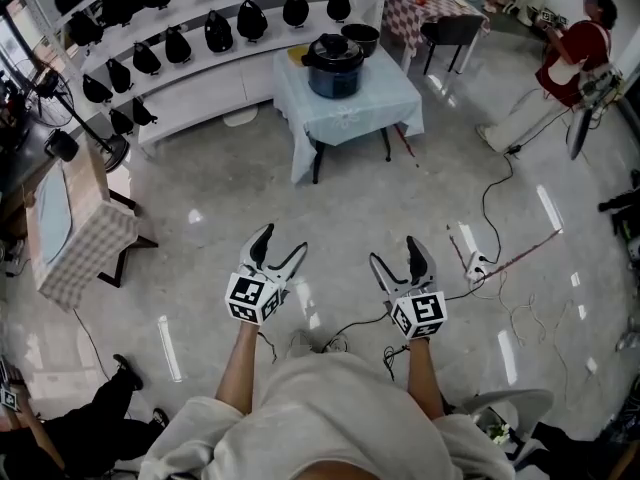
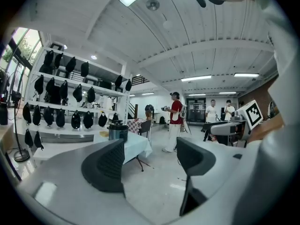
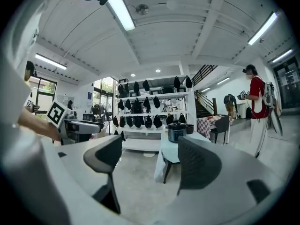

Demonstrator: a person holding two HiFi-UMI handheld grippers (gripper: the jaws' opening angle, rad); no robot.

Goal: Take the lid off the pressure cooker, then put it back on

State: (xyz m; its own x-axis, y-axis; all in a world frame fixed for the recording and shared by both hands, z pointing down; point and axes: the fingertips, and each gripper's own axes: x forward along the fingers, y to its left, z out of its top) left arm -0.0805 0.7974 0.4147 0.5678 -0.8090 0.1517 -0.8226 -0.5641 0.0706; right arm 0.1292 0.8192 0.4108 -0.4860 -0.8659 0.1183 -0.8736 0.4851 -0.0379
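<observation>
no words, labels or numbers can be read anywhere.

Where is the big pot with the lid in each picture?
Head view: pressure cooker top middle, on the blue-clothed table.
Left gripper view: pressure cooker left of middle, just above the left-hand jaw.
Right gripper view: pressure cooker near the middle, just above the right-hand jaw.
Shared landmark: the white shelves of black things beside it, in all three.

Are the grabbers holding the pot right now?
No, the left gripper and the right gripper are both open and empty, well away from the pot on the table.
</observation>
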